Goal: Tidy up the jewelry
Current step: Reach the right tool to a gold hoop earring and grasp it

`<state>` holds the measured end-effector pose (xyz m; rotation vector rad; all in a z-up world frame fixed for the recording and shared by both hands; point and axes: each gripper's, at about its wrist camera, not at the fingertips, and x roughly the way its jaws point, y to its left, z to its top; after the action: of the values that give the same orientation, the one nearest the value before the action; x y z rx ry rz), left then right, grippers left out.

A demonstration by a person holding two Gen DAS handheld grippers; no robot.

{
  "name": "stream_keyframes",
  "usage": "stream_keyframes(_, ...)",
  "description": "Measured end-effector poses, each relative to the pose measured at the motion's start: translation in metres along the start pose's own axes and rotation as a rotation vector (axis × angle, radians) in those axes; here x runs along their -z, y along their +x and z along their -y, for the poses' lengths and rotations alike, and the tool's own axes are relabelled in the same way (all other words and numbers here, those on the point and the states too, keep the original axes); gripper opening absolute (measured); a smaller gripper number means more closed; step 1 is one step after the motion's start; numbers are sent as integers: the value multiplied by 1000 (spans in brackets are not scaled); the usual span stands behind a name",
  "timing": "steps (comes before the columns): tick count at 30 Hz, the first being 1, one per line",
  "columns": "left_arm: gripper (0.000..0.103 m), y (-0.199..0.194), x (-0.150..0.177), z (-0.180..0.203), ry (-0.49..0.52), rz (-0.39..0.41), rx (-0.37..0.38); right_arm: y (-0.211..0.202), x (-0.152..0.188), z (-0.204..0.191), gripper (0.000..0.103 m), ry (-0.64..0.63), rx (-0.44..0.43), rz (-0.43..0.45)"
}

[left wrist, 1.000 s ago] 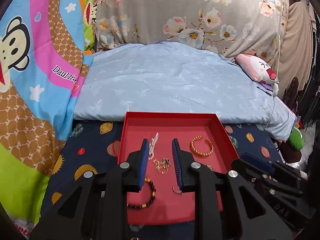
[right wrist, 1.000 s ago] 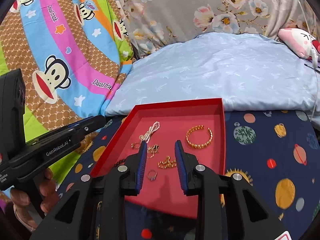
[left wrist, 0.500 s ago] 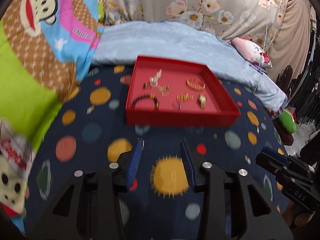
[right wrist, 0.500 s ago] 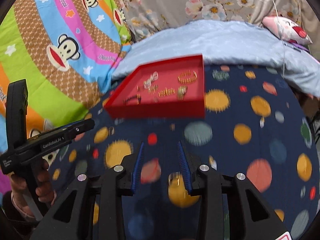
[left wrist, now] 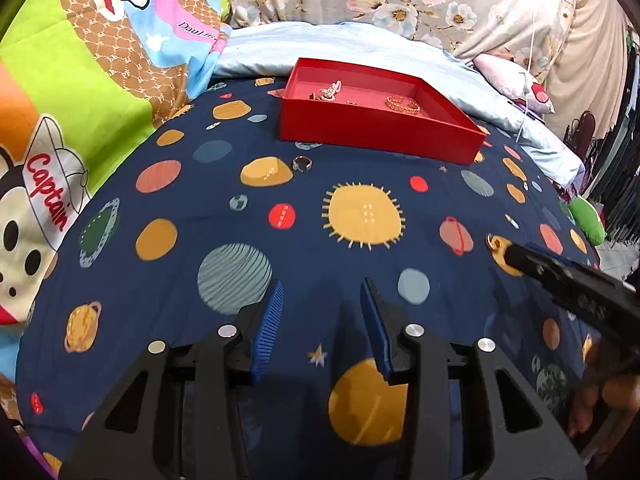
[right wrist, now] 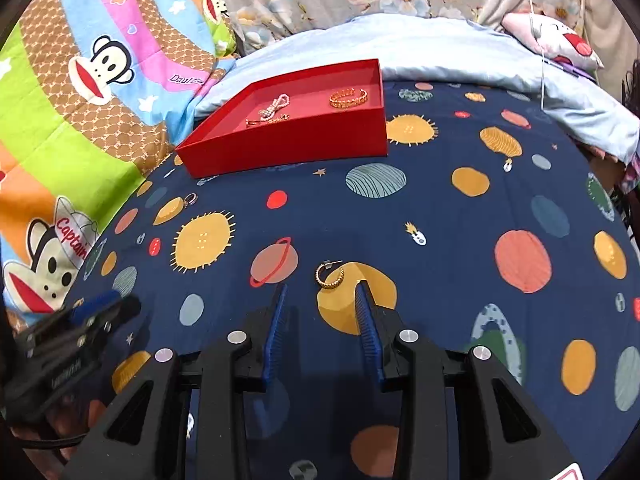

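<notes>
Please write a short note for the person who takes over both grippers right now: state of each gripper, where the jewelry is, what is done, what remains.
Left gripper: open, empty, over the planet-print blanket.
Right gripper: open, empty; the gold hoop earring lies on the blanket just ahead of its fingertips.
Both have just been opening, nothing between the jaws.
Red tray sits at the far end of the blanket, holding a gold bangle, a pearl piece and some small gold items.
Outside the tray: the hoop earring and a ring near the tray's front wall.
Left to do, probably: handle these two loose pieces.
</notes>
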<state>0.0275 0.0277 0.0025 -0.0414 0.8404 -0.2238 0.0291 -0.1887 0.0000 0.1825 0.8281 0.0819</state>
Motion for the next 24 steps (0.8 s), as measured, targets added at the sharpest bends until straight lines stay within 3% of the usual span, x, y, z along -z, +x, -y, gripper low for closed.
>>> stream_keyframes(3,39,-4,7,0,26,13,-24,6,0,-1,34,8,-1,-4)
stream_keyframes(6,47,-5,12,-2,23,8,-24,10,-1,-4,34,4,0,-11)
stream_keyframes(18,47,-5,17,-14,-43,-1,-2,22,-9,-5,34,16,25,-22)
stream_keyframes(24,47,-4,17,-15,-44,-7,-3,26,-12,-9,24,-10,72,-29)
